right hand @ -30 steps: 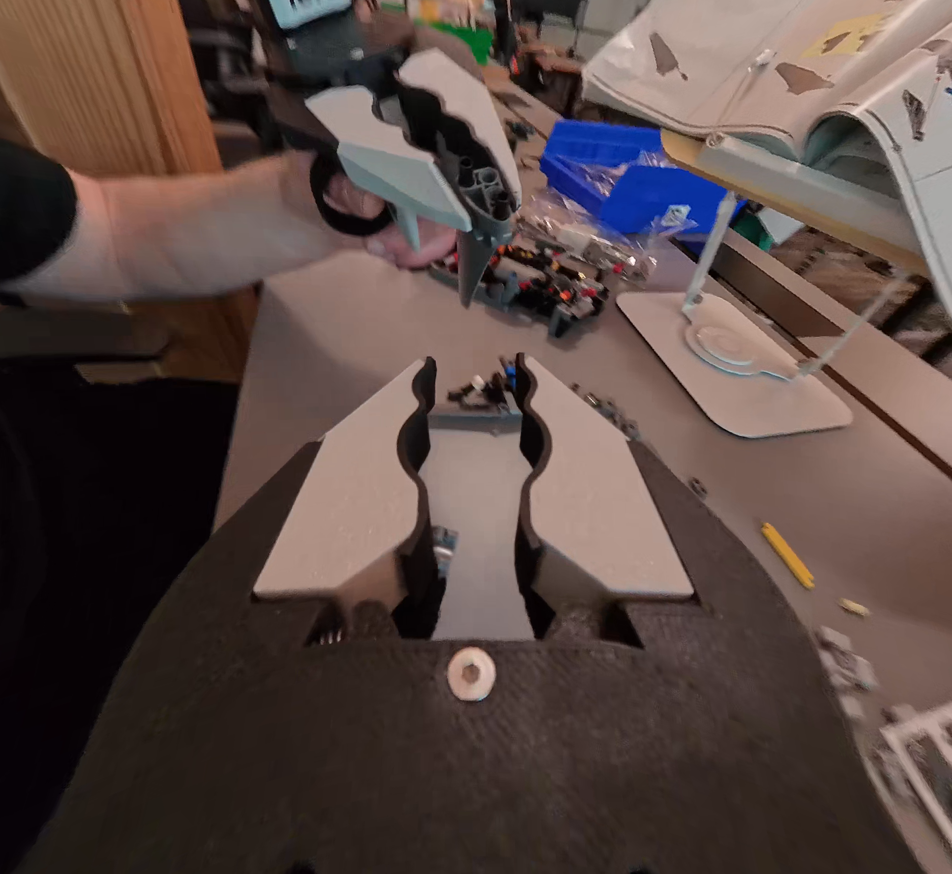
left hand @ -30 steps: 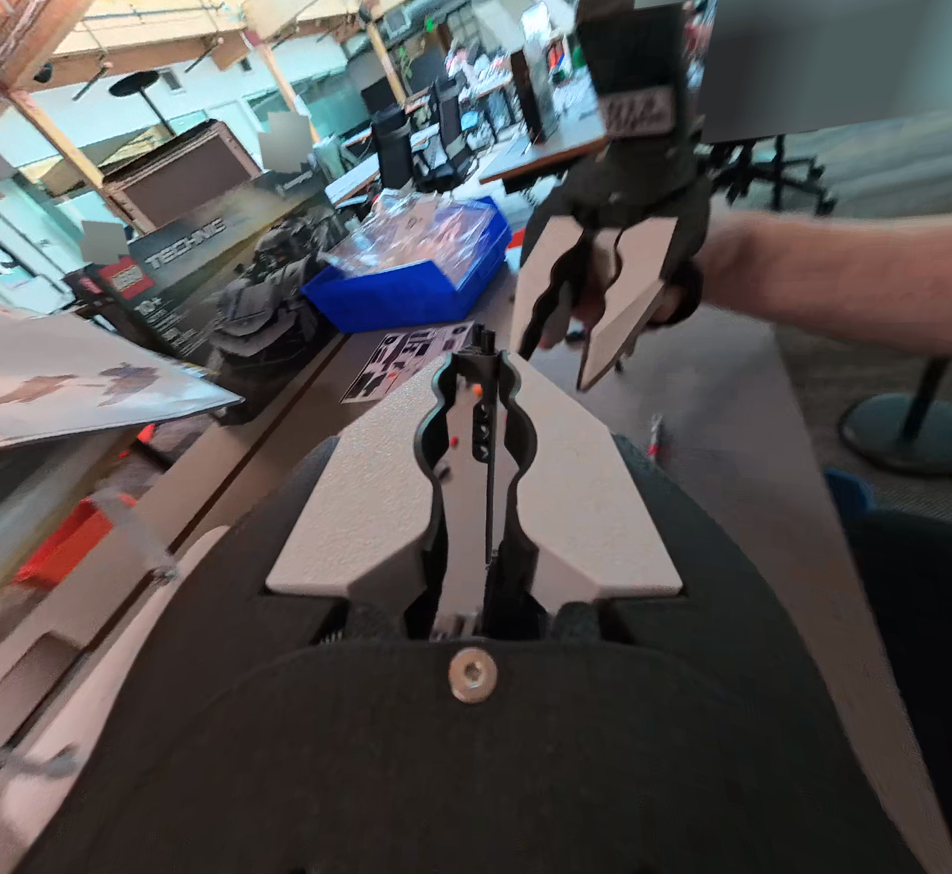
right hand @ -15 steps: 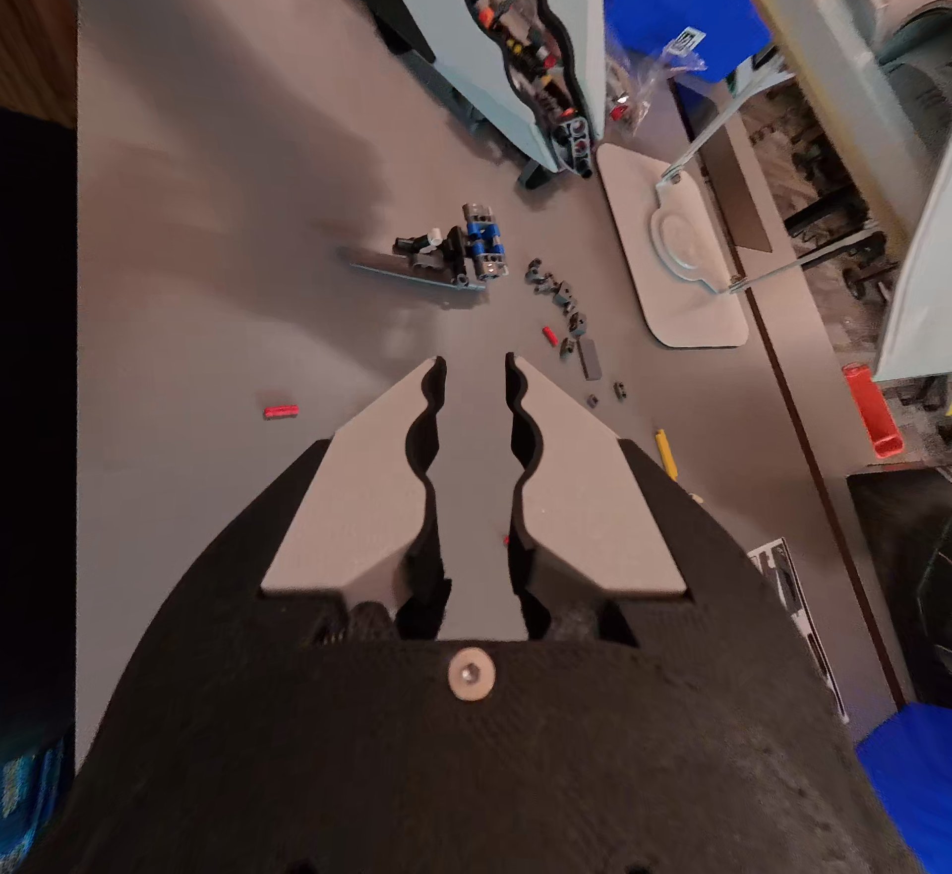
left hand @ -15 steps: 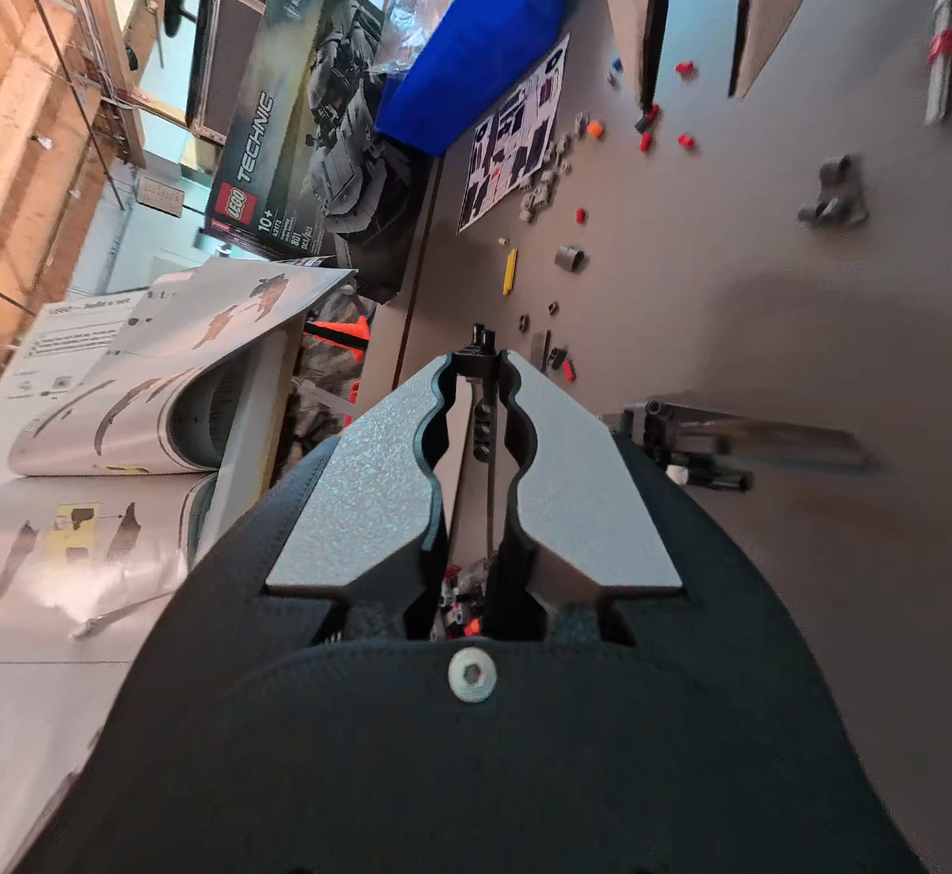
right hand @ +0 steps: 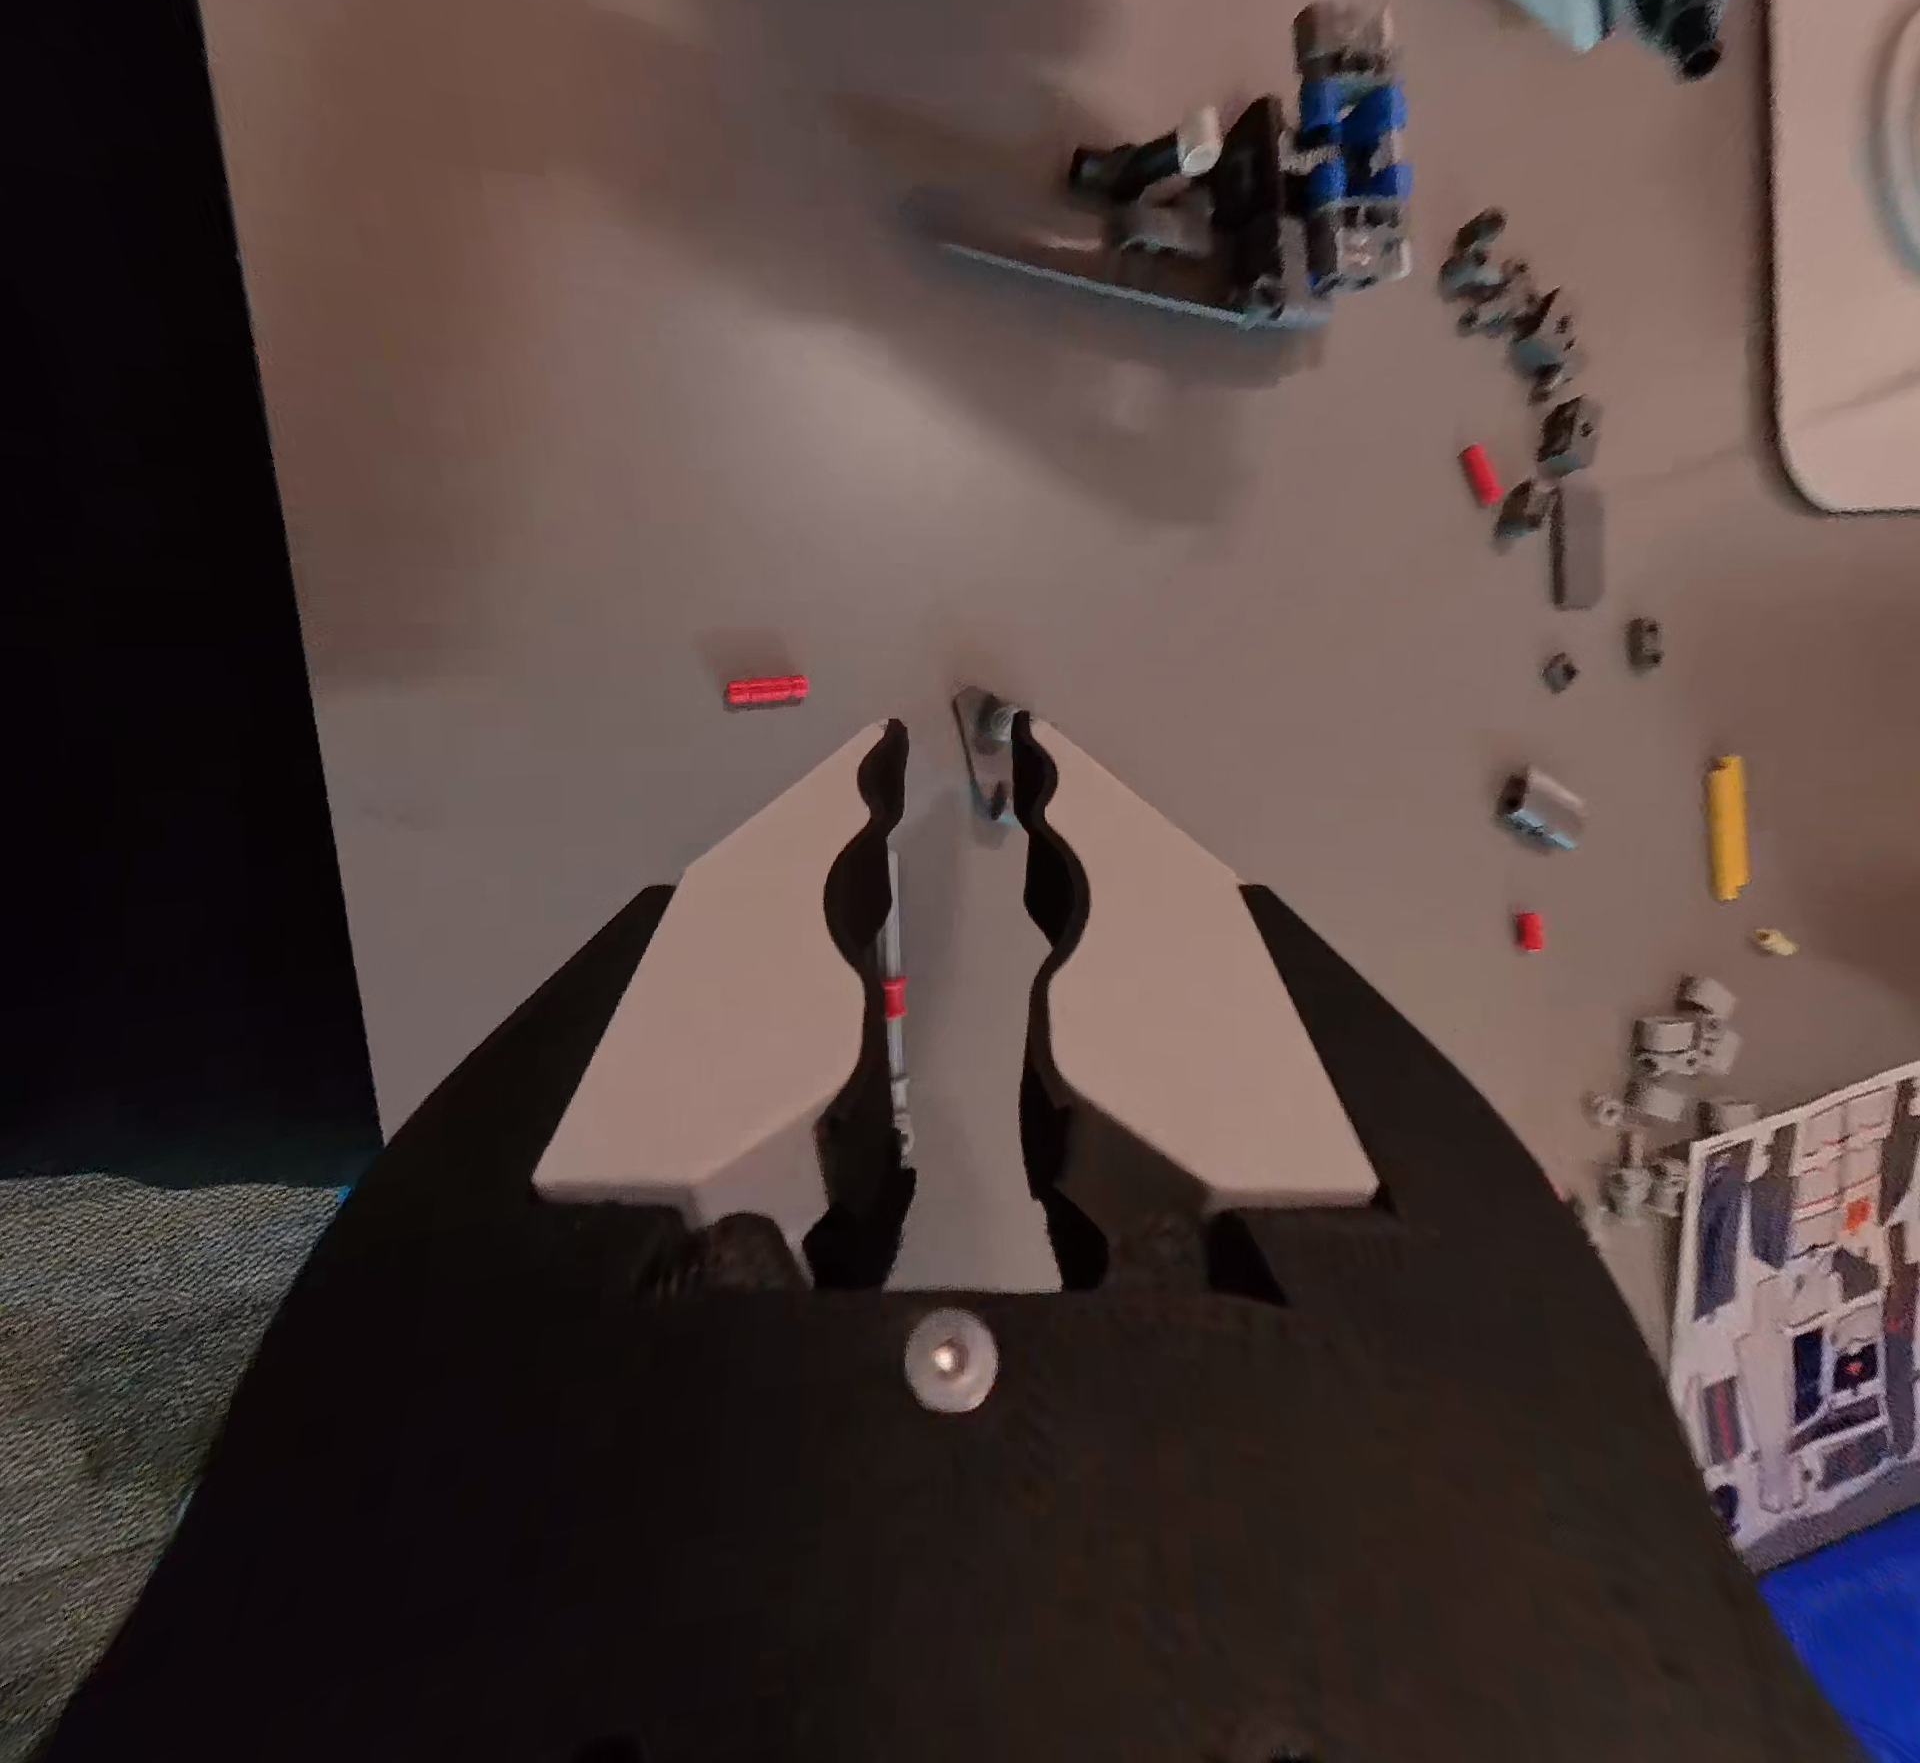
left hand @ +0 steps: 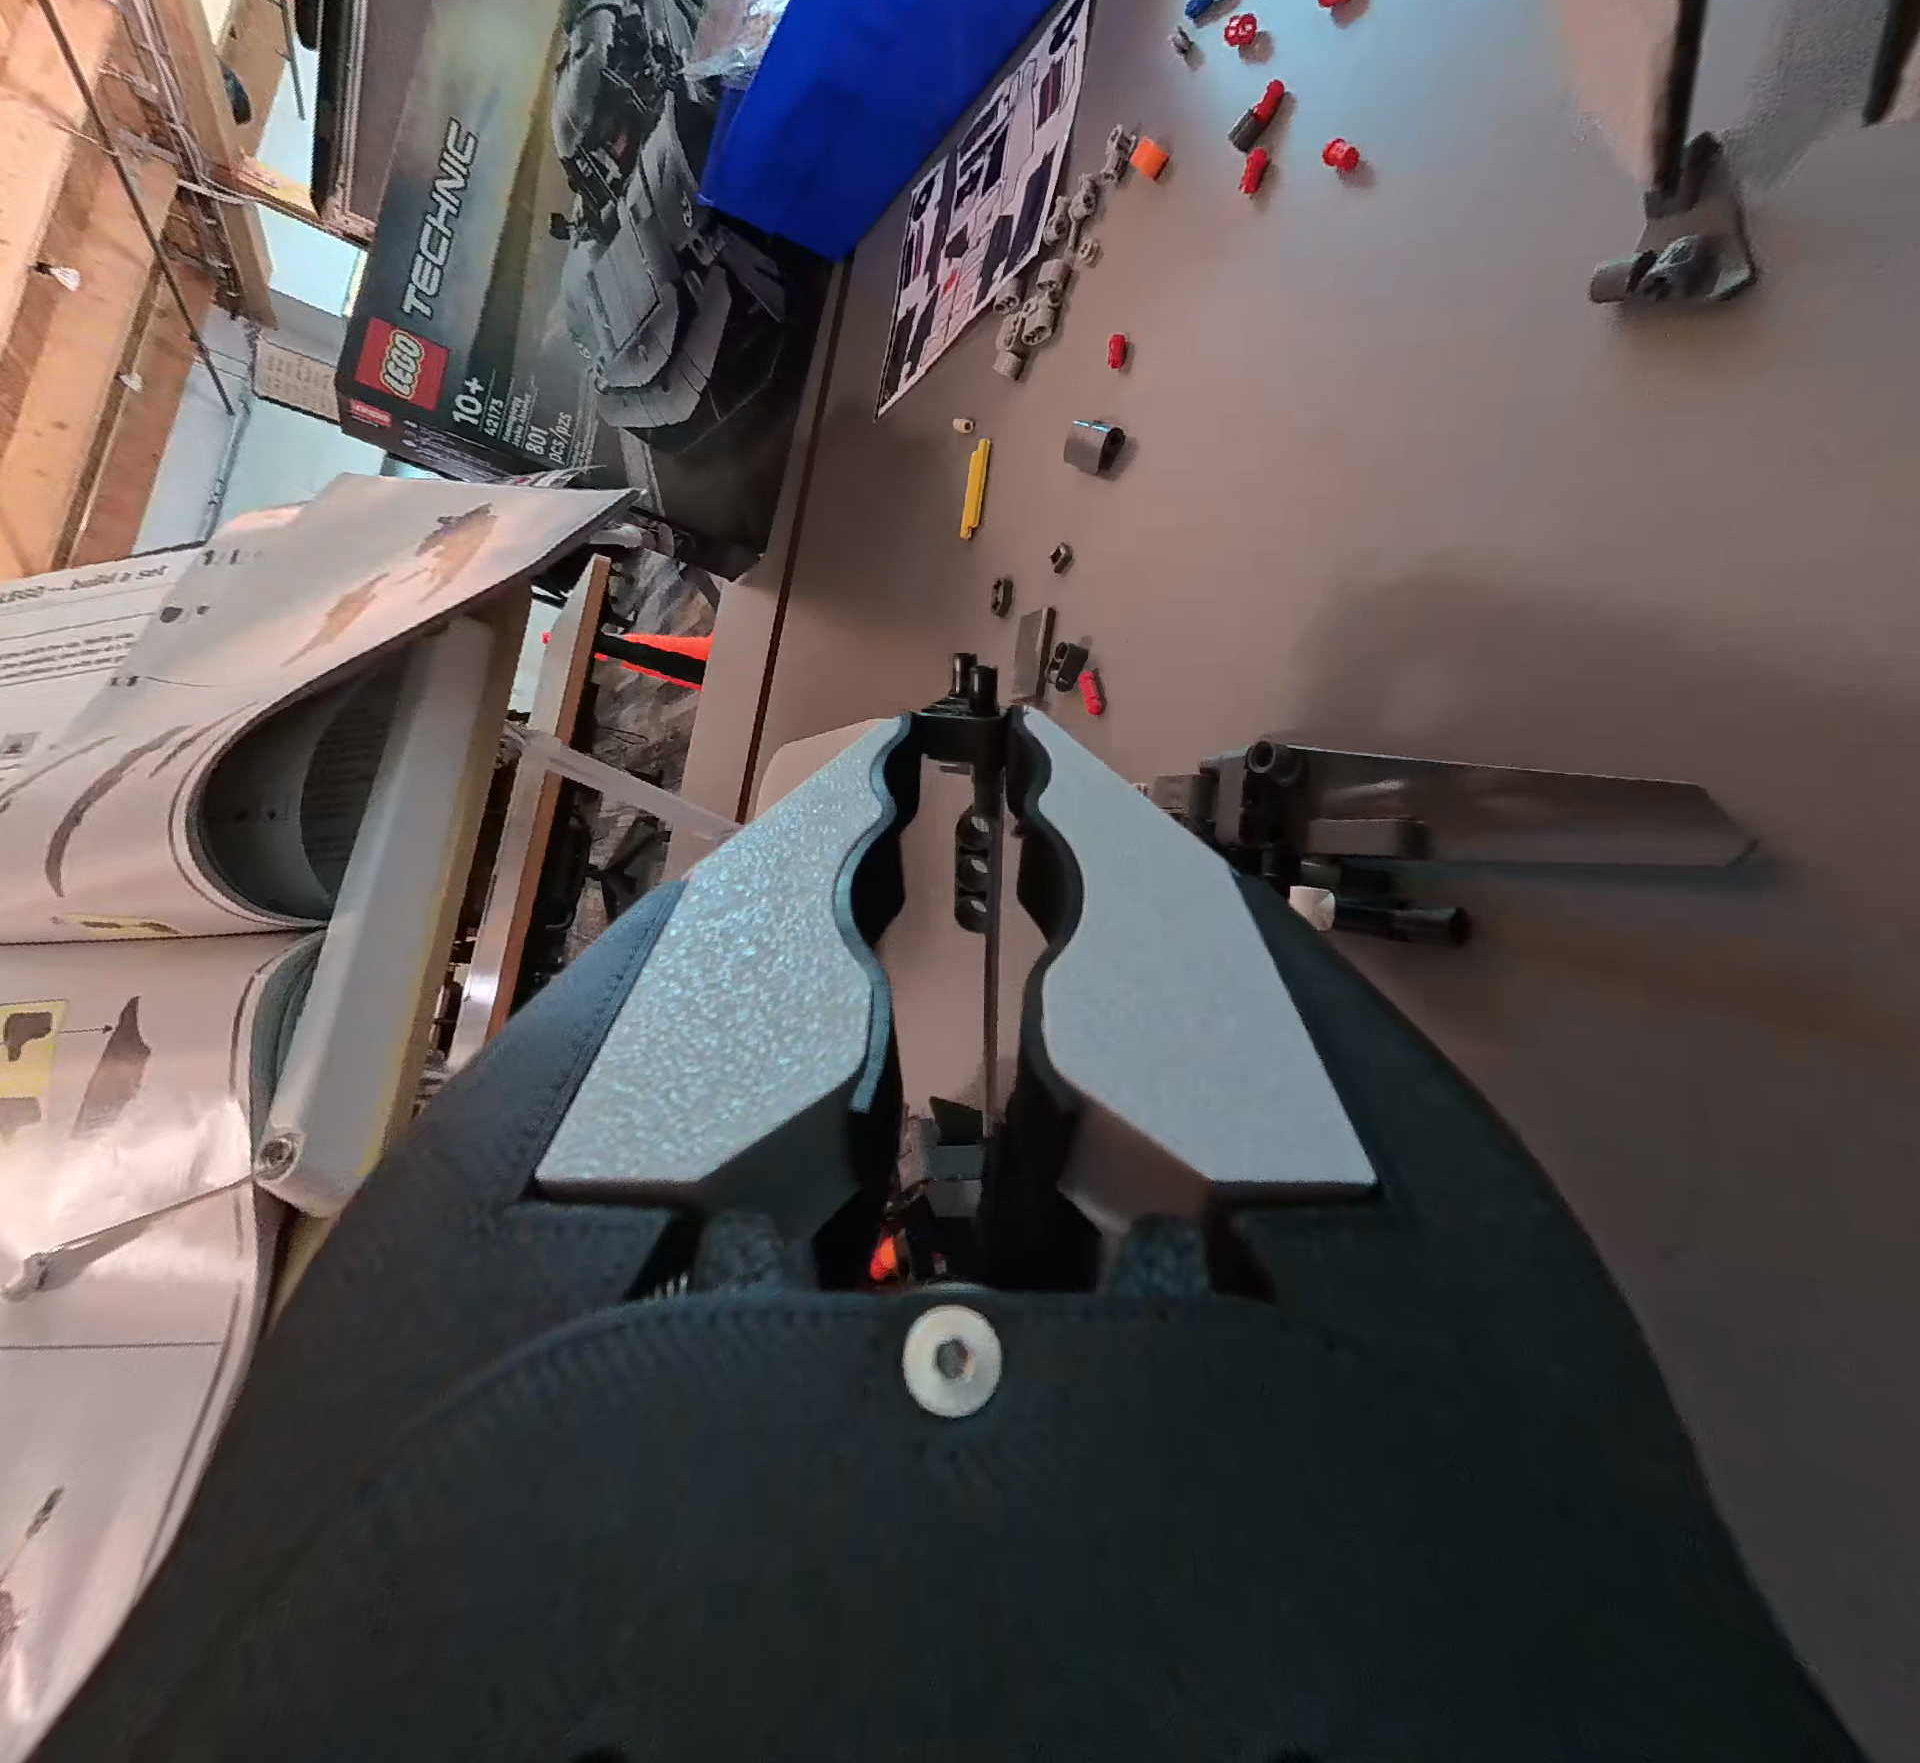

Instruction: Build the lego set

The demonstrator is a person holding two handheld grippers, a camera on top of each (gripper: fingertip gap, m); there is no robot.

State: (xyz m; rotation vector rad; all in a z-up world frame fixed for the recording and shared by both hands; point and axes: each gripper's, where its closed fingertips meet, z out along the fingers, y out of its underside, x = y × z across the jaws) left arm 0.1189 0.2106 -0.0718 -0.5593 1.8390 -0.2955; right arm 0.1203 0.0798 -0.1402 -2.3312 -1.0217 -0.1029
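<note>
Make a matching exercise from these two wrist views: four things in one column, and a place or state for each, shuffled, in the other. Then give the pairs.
Things
1. left gripper
2. right gripper
3. yellow rod
4. blue bin

Places or states
A. lies alone on the table, right of the open jaws in the right wrist view
B. shut on a black pinned assembly
C. open, fingers either side of a small grey piece
D. stands beside the set's box, holding clear bags

Pairs: 1-B, 2-C, 3-A, 4-D
</note>
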